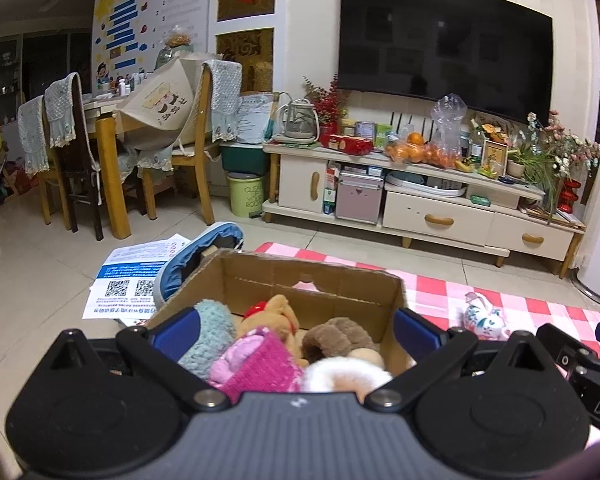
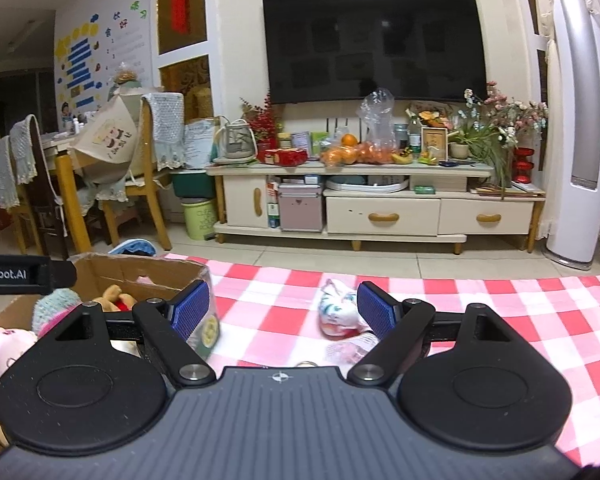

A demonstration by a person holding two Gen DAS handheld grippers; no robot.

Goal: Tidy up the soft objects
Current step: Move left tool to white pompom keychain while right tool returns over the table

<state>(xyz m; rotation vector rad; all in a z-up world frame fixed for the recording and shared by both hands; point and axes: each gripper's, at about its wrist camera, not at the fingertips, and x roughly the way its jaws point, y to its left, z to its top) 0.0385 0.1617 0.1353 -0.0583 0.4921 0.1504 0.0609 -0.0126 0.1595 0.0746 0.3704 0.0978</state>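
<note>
A white printed soft toy [image 2: 337, 312] lies on the red-and-white checked cloth [image 2: 500, 320], just ahead of the right tool [image 2: 284, 312], whose 2 blue pads [image 2: 374, 310] stand wide apart with nothing pressed between them. The toy sits nearer the right-hand pad, beside it rather than clamped. To its left stands the cardboard box [image 1: 340, 280], already holding several plush pieces: a teal fuzzy one [image 1: 208, 336], a tan one [image 1: 276, 316], a brown one [image 1: 336, 338], a magenta knit item [image 1: 260, 364] and something white and fluffy [image 1: 344, 374].

The left tool [image 1: 296, 328] hovers over the box, jaws spread to their widest and empty; the plush shows between the pads but none of it is gripped.

The lone toy looks light, squashy and unbreakable, likely to bulge and slide if pinched at an edge. A hold across its fattest middle, pads closing well into the stuffing, seems the safest bet; the cloth beneath could snag and lift with it.

Much stays unclear. The toy's near end is hidden behind the right tool's body, its shape and print are hard to read, and a pale pink scrap [image 2: 350, 350] below it cannot be identified. The box's floor and remaining room are masked by the pile.
</note>
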